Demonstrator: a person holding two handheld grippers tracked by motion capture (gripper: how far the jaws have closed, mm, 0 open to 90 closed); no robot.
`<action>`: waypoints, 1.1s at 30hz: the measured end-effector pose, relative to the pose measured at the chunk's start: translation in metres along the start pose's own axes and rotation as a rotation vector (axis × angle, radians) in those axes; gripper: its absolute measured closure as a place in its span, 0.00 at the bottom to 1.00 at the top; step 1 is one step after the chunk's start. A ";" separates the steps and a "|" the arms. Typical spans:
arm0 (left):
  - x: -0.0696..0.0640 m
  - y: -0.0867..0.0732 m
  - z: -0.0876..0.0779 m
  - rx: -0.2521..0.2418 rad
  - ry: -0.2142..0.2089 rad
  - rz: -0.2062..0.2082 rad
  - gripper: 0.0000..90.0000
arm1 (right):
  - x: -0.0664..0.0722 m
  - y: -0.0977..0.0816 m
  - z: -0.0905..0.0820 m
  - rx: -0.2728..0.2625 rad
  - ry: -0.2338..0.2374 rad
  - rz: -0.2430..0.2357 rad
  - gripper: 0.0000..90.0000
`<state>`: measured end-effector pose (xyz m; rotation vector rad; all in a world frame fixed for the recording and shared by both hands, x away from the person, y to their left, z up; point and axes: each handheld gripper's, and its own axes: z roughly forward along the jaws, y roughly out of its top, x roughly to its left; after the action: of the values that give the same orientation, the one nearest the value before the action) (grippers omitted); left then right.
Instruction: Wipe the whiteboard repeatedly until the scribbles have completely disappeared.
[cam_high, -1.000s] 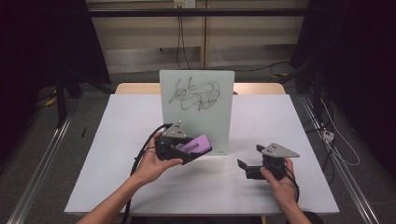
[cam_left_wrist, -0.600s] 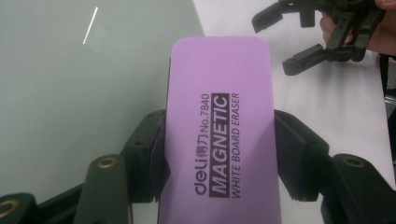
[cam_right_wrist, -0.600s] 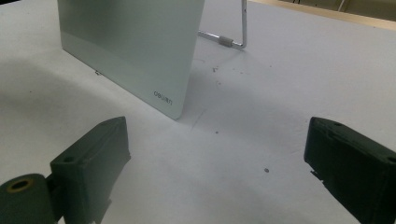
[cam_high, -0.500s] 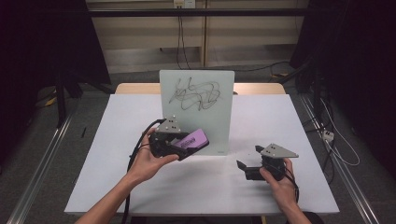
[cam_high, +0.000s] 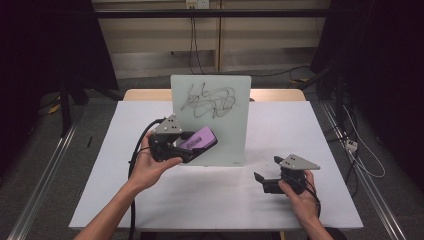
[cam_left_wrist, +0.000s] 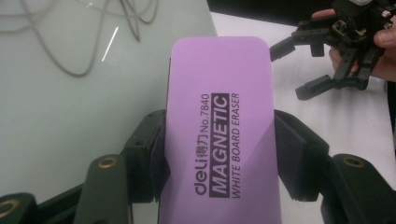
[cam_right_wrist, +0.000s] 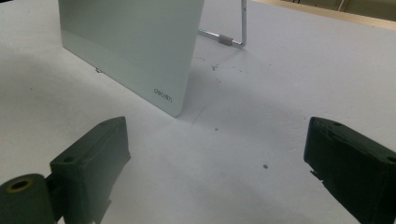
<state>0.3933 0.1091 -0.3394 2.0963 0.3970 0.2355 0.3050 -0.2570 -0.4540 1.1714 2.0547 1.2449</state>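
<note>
Left hand-held gripper clamped on purple eraser, whiteboard just ahead. Right hand-held gripper wide, nothing between jaws, low over tabletop.

Smooth plastic, glossy board, matt table.

The eraser has a smooth lilac plastic back with a soft satin sheen and crisp black print. The whiteboard looks like glossy pale glass or coated panel, catching a thin streak of light; its scribbles are thin dark marker lines. Behind it in the right gripper view, a bright metal wire stand props it up. The table top is matt white, slightly speckled with dark flecks, and a strip of light wood shows at its far edge. The left gripper has matt black plastic jaws with brass-coloured inserts; the right gripper carries a dull grey plate.
</note>
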 end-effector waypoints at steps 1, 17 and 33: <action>0.000 0.000 -0.001 -0.009 0.000 -0.009 0.45 | 0.000 0.000 0.000 0.001 0.001 0.001 0.07; 0.010 0.015 -0.026 -0.034 0.075 0.052 0.45 | 0.000 0.000 0.001 0.002 0.000 0.003 0.07; 0.037 0.048 -0.035 -0.070 0.163 0.072 0.45 | -0.002 0.000 0.001 0.005 -0.002 0.010 0.07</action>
<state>0.4254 0.1269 -0.2792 2.0311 0.4045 0.4589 0.3067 -0.2577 -0.4548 1.1855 2.0541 1.2436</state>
